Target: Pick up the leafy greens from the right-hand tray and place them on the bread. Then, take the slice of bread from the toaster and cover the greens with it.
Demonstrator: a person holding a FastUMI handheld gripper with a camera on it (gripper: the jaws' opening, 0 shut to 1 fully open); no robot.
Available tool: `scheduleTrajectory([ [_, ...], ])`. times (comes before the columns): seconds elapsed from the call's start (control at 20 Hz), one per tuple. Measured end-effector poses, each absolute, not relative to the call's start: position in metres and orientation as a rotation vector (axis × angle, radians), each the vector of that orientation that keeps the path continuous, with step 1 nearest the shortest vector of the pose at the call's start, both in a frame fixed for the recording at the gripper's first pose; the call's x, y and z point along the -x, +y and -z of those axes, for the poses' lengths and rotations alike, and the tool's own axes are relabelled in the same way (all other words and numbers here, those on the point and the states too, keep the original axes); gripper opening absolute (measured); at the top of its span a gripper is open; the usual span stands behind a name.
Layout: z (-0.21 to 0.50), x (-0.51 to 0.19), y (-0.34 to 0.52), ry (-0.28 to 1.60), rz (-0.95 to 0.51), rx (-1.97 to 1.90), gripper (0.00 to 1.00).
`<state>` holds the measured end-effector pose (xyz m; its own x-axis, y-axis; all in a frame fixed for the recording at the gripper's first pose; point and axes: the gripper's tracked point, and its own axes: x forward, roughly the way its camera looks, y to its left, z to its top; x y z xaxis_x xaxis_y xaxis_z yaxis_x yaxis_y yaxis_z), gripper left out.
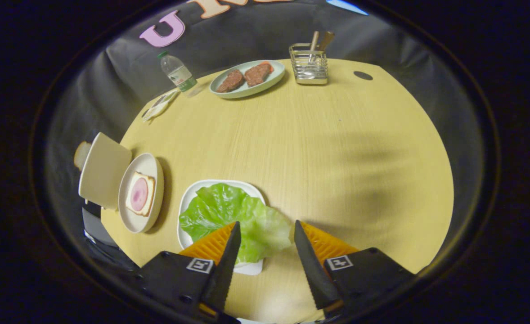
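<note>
Green leafy greens lie on a white square tray on the wooden table, their near edge hanging over the tray between my fingers. My gripper is open above that near edge, touching nothing that I can see. Left of the tray, a round white plate carries a slice of bread topped with a pink slice of ham. Further left stands a cream toaster with a bread slice poking out of its far side.
At the far side of the table sit a pale green plate with two brown meat pieces, a wire utensil holder, a water bottle and a small packet. A wide bare tabletop spreads right of the tray.
</note>
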<state>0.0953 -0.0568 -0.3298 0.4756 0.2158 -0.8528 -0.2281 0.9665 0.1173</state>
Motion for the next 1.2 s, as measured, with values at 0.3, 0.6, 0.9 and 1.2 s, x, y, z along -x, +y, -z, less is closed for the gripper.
scheduleTrajectory([
  [0.3,0.335,-0.097,-0.060,1.064,-0.253,-0.003,0.42],
  [0.6,0.331,-0.098,-0.059,1.048,-0.222,0.000,0.13],
  [0.9,0.315,-0.091,-0.049,1.023,-0.251,-0.033,0.03],
  [1.2,0.263,-0.076,-0.016,0.988,-0.339,-0.184,0.03],
])
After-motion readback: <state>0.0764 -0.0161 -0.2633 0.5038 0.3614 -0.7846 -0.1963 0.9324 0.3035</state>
